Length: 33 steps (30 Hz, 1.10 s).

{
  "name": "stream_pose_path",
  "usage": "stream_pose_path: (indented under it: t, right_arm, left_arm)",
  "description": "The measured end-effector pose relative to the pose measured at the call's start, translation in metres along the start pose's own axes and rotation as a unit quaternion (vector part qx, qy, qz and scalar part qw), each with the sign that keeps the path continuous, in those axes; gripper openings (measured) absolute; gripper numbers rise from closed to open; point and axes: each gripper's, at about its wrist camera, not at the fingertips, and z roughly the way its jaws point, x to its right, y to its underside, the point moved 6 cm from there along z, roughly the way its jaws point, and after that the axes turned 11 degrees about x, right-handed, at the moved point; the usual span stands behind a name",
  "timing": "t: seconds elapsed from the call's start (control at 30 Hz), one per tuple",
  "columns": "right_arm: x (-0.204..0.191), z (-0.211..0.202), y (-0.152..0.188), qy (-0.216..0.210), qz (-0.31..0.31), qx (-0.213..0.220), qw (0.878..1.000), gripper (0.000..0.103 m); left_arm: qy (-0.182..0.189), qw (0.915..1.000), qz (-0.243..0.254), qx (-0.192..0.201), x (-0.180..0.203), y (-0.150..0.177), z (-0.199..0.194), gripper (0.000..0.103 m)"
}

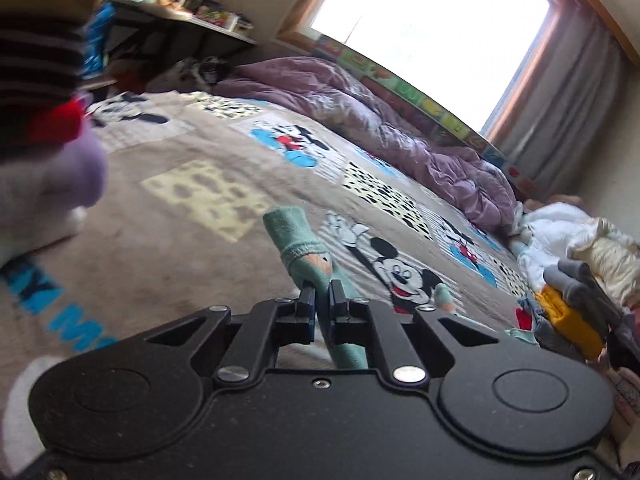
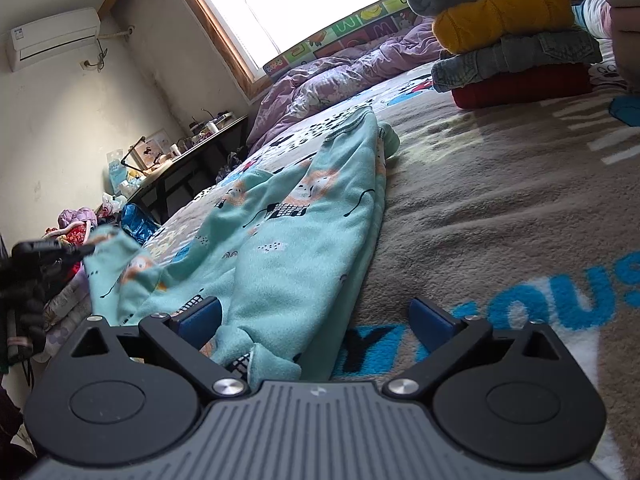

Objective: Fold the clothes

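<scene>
A stack of folded clothes (image 2: pixel 516 36), grey over yellow over denim over dark red, sits on the Mickey Mouse blanket (image 2: pixel 500 208) well beyond the right gripper (image 2: pixel 316 320). A rumpled purple duvet (image 1: pixel 400 120) lies under the window (image 1: pixel 432 28), and a cluttered table (image 2: pixel 188 156) stands beside the bed. The teal printed pajama garment (image 2: pixel 288 220) lies spread on the blanket. The left gripper (image 1: pixel 322 300) is pinched tight on a rolled part of it. The right gripper is spread wide, its left finger over the near hem, gripping nothing.
</scene>
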Motion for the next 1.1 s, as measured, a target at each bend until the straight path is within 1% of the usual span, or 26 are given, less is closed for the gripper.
stream_pose_path:
  t: [0.1,0.3,0.33,0.37,0.4,0.43,0.47,0.5,0.53,0.57,0.63,0.67,0.7,0.77,0.83,0.9,0.93,0.97,1.0,1.07,1.1]
  right_arm:
    - [0.000,0.000,0.000,-0.001,0.001,-0.001,1.000,0.100]
    - [0.000,0.001,-0.001,-0.001,0.001,-0.001,1.000,0.100]
    - [0.000,0.001,-0.001,-0.001,0.000,-0.001,1.000,0.100]
    - [-0.001,0.001,-0.001,-0.001,0.000,-0.002,1.000,0.100]
    - [-0.001,0.001,-0.001,0.000,0.000,-0.002,1.000,0.100]
    - [-0.001,0.001,-0.001,0.000,0.000,-0.002,1.000,0.100]
    - [-0.001,0.001,-0.001,0.000,-0.001,-0.002,1.000,0.100]
    - [-0.001,0.001,-0.001,0.000,-0.001,-0.002,1.000,0.100]
    - [0.000,0.001,-0.001,0.000,-0.001,-0.002,1.000,0.100]
    - [0.000,0.001,-0.001,-0.001,-0.001,-0.002,1.000,0.100]
    - [0.000,0.001,-0.001,-0.001,0.000,-0.002,1.000,0.100]
    - [-0.001,0.001,-0.001,-0.001,0.000,-0.002,1.000,0.100]
    - [-0.001,0.001,-0.002,0.000,0.000,-0.003,1.000,0.100]
    - [-0.001,0.001,-0.001,0.002,-0.002,-0.004,1.000,0.100]
    - [-0.002,0.002,-0.001,0.004,-0.002,-0.010,1.000,0.100]
    - [-0.001,0.003,-0.003,0.001,0.002,-0.019,1.000,0.102]
    - [-0.001,0.003,-0.003,-0.002,0.006,-0.025,1.000,0.102]
    - [0.000,0.003,-0.005,-0.005,0.013,-0.030,0.999,0.102]
    - [0.001,0.002,-0.006,-0.007,0.024,-0.034,0.999,0.102]
    - [0.005,-0.001,-0.012,-0.002,0.057,-0.034,0.998,0.099]
    - [0.008,-0.002,-0.015,0.005,0.073,-0.030,0.997,0.098]
  left_arm:
    - [-0.015,0.9997,-0.018,0.003,-0.016,0.003,-0.009,0.004]
    - [-0.056,0.9978,-0.033,-0.012,-0.045,0.020,-0.008,0.004]
    - [-0.070,0.9968,-0.034,-0.021,-0.052,0.024,-0.005,0.005]
    - [-0.093,0.9946,-0.029,-0.035,-0.059,0.028,-0.002,0.008]
    - [-0.131,0.9903,-0.016,-0.044,-0.066,0.031,-0.001,0.007]
    - [-0.164,0.9858,0.007,-0.036,-0.070,0.030,-0.004,0.008]
    - [-0.180,0.9830,0.029,-0.022,-0.071,0.025,-0.009,0.008]
    - [-0.186,0.9818,0.038,-0.012,-0.068,0.021,-0.014,0.008]
    - [-0.182,0.9825,0.040,-0.003,-0.064,0.017,-0.018,0.008]
    - [-0.169,0.9848,0.041,0.003,-0.057,0.015,-0.022,0.008]
    - [-0.142,0.9888,0.044,-0.001,-0.039,0.017,-0.024,0.009]
    - [-0.128,0.9907,0.045,-0.010,-0.029,0.022,-0.024,0.019]
    - [-0.112,0.9928,0.040,-0.018,-0.019,0.028,-0.023,0.035]
    - [-0.078,0.9959,0.026,-0.036,0.004,0.043,-0.022,0.052]
    - [-0.045,0.9972,0.015,-0.058,0.029,0.060,-0.019,0.052]
    - [-0.009,0.9967,0.011,-0.080,0.054,0.075,-0.012,0.058]
    - [0.009,0.9962,0.018,-0.085,0.067,0.080,-0.007,0.060]
    - [0.020,0.9960,0.026,-0.083,0.078,0.083,-0.003,0.063]
    - [0.026,0.9959,0.032,-0.081,0.087,0.086,0.001,0.064]
    - [0.045,0.9940,0.036,-0.092,0.100,0.094,0.012,0.064]
    - [0.048,0.9933,0.033,-0.100,0.104,0.098,0.017,0.064]
